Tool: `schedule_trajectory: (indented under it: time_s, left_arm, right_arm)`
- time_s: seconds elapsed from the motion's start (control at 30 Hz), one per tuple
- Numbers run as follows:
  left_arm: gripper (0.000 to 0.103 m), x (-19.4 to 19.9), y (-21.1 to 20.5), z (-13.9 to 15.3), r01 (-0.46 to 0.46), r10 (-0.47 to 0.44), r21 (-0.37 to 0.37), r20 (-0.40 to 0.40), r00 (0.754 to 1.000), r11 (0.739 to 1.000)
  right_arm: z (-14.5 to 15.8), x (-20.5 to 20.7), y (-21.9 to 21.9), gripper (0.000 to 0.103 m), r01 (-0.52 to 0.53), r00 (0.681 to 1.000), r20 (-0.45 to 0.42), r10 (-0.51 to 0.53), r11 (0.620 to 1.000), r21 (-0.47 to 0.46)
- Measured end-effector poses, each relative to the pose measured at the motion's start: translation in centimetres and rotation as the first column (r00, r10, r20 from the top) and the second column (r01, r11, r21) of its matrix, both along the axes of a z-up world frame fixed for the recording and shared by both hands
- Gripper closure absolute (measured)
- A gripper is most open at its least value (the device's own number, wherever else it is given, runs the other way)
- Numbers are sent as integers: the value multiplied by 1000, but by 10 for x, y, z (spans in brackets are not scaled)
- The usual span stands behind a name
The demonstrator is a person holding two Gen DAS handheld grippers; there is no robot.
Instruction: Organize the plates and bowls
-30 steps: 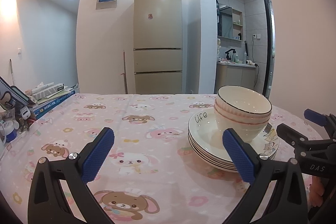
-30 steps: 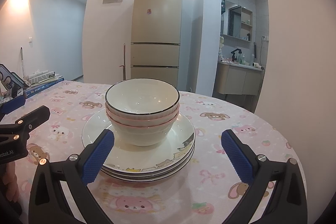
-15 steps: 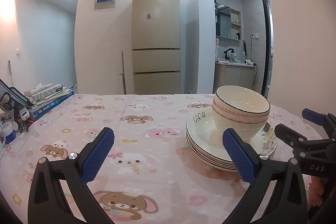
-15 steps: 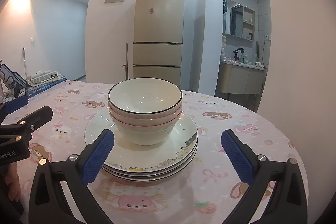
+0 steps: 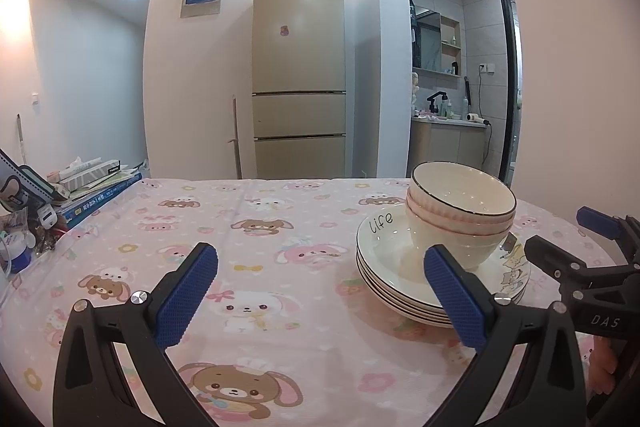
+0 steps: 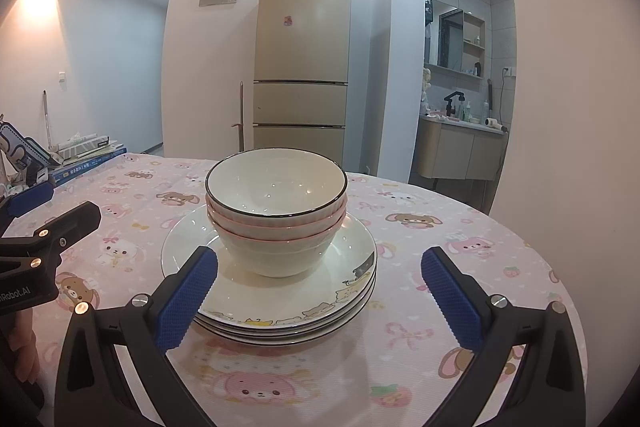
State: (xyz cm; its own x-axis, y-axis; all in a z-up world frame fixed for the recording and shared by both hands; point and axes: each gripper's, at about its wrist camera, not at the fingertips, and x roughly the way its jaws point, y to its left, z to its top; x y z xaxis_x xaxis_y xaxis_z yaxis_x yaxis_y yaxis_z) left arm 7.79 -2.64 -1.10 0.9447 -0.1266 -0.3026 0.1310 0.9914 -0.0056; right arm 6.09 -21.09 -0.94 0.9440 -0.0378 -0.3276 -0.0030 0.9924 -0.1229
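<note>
Three nested cream bowls [image 6: 276, 223] sit on a stack of several white plates [image 6: 344, 291] on the pink cartoon tablecloth. The same bowls [image 5: 460, 215] and plates [image 5: 384, 267] show at the right in the left wrist view. My right gripper [image 6: 320, 297] is open and empty, just in front of the stack, its fingers wider than the bowls. My left gripper [image 5: 322, 291] is open and empty, to the left of the stack. Each gripper shows at the edge of the other's view.
Books, a tissue box and small clutter [image 5: 80, 187] lie along the table's left edge. The round table's edge [image 6: 560, 267] curves close on the right. A fridge [image 5: 299, 75] and a bathroom doorway stand beyond the table.
Both grippers have drifted slightly back from the stack; the bowls and plates have not moved. Both stay open.
</note>
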Motion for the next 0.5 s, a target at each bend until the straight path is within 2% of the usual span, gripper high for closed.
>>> schedule_trajectory:
  time_s: [0.5]
  left_arm:
    - [0,0,0,0,2,-2,-2,0,1000,1000]
  right_arm:
    - [0,0,1,0,-9,1000,-5,9,1000,4]
